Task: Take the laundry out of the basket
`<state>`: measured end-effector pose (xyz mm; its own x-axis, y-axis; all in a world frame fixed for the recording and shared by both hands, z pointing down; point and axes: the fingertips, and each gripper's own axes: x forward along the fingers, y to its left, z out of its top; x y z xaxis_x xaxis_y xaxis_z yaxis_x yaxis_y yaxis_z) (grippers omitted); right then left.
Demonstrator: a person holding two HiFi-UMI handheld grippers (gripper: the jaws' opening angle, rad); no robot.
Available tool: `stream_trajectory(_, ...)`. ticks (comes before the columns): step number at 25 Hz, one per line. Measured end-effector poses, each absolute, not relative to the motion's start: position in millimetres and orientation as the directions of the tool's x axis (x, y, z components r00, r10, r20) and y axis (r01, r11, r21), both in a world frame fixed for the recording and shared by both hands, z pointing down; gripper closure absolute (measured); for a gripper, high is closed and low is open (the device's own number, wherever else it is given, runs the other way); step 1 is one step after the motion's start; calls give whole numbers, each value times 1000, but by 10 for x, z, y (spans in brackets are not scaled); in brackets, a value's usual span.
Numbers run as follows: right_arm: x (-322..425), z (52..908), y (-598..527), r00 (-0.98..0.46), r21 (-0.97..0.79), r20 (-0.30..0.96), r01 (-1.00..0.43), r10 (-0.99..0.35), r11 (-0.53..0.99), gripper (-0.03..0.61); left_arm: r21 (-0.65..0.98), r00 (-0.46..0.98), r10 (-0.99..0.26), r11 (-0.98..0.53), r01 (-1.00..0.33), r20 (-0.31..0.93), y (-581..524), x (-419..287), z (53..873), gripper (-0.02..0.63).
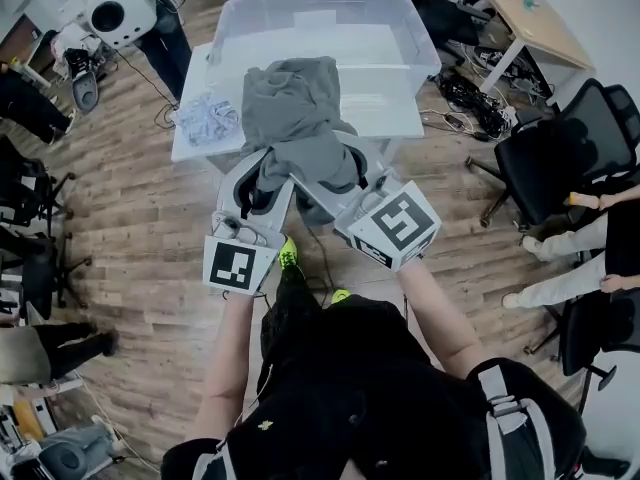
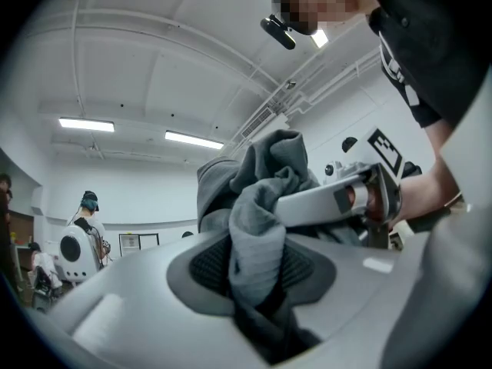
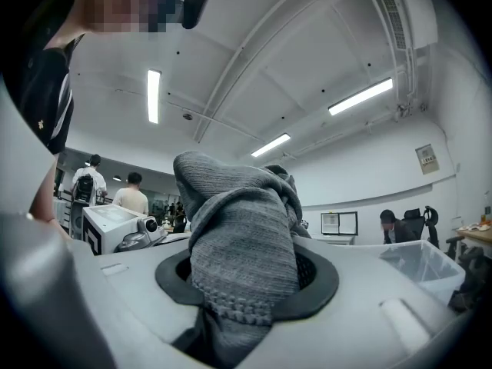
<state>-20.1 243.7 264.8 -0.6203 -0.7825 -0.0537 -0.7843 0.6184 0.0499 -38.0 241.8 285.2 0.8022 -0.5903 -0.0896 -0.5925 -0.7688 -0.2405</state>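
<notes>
Grey garment point(image 1: 295, 118), ribbed knit, bunched up at centre frame in the head view. Upper part drapes over the near rim of the clear plastic basket point(image 1: 420, 38); lower part hangs forward off it toward the person. Basket sits on a white table point(image 1: 195, 133) in the upper middle of the frame.

Left gripper point(image 1: 262, 180): jaws closed on a fold of the grey garment. In the left gripper view the cloth is pinched between the dark pads point(image 2: 207, 264) and trails down into the gap below.

Right gripper point(image 1: 345, 180): also clamped on the garment. In the right gripper view a thick wad fills the space between the pads point(image 3: 317, 271) and bulges above them.

Grippers are side by side, close together, each holding a different part of the same piece.

Small crumpled patterned cloth point(image 1: 208, 120) lies on the table, just left of the garment, outside the basket.

Wood floor, office chairs and cables surround the table.
</notes>
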Motion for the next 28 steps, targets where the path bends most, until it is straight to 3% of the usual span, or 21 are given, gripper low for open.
stream_trajectory(14, -52, 2814, 2906, -641, -37, -35, -766, -767, 642, 396, -174, 784, -618, -768, -617, -51, 2891, -252, 2997, 499)
stream_trajectory(28, -151, 2788, 2776, -646, -5, -57, -762, -761, 647, 393, -180, 774, -632, -757, -629, -45, 2758, -341, 2981, 499)
